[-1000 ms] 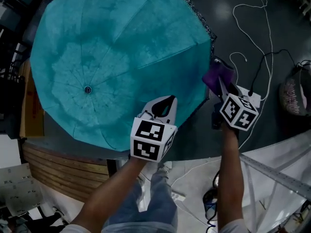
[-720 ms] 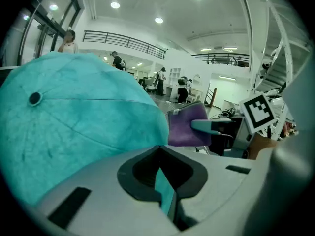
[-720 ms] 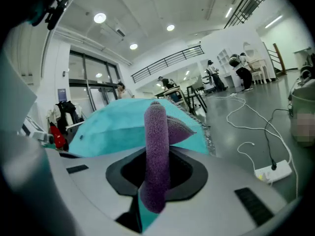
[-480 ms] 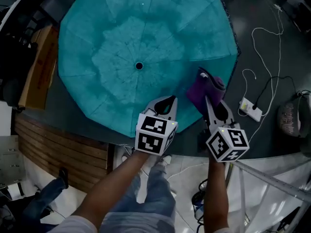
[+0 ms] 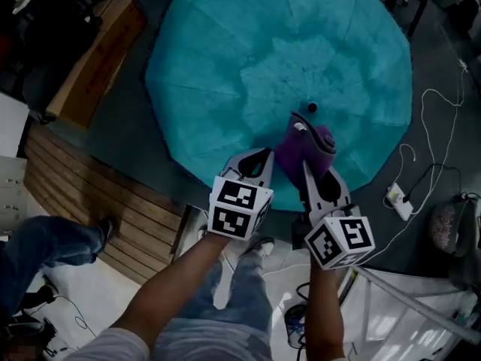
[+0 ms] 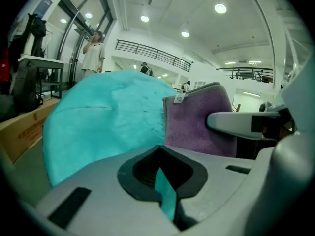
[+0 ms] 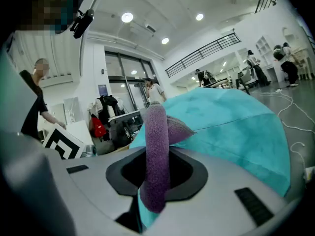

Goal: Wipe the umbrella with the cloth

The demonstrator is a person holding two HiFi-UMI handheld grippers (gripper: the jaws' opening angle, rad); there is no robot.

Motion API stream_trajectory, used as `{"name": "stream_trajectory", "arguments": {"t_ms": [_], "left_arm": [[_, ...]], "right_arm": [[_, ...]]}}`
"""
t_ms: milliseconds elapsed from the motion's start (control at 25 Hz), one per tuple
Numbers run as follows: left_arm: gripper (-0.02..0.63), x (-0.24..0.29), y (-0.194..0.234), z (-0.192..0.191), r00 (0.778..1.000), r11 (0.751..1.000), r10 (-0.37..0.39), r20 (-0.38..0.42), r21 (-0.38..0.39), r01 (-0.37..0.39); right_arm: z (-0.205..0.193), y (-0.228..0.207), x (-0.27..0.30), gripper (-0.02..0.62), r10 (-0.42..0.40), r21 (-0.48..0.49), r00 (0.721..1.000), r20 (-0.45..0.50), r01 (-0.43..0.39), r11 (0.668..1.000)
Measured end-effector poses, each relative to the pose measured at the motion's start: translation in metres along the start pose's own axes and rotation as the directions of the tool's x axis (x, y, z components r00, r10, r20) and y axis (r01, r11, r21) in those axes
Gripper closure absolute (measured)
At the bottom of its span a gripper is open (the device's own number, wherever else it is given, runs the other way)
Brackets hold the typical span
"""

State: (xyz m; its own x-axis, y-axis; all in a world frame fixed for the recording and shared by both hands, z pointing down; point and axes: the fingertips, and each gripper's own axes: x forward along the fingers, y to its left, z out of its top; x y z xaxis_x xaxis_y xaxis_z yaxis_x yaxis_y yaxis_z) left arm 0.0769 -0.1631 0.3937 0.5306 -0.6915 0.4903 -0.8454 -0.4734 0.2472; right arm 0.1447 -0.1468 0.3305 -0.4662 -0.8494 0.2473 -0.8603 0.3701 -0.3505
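Both forearms reach forward: left gripper (image 5: 258,159) clamps umbrella (image 5: 285,51) rim; right gripper (image 5: 310,173) pinches purple cloth (image 5: 304,143) against it.

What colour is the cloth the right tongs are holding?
Purple. The cloth shows best in the right gripper view.

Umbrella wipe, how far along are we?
Done: the right gripper is shut on the purple cloth, and the left gripper pinches the umbrella by its rim fabric. In hand: the cloth lies on the umbrella, just short of its centre. Left: most of the surface; no wiped area can be told apart.
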Motion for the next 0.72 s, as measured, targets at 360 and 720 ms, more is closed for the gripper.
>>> {"name": "stream_trajectory", "arguments": {"t_ms": [360,720], "left_arm": [[0.601,-0.074,0.151,-0.036,0.982,0.977,0.188,-0.001,-0.101,-0.187],[0.600,-0.142,0.282,-0.086,0.937,0.926,0.347,-0.036,-0.147,-0.348]], "right_arm": [[-0.063,0.130,0.098,0.518,0.185,-0.005,0.975,-0.126,-0.187,0.982],[-0.173,0.226,0.206,0.518,0.267,0.014,0.929,-0.255,-0.272,0.962]]}}
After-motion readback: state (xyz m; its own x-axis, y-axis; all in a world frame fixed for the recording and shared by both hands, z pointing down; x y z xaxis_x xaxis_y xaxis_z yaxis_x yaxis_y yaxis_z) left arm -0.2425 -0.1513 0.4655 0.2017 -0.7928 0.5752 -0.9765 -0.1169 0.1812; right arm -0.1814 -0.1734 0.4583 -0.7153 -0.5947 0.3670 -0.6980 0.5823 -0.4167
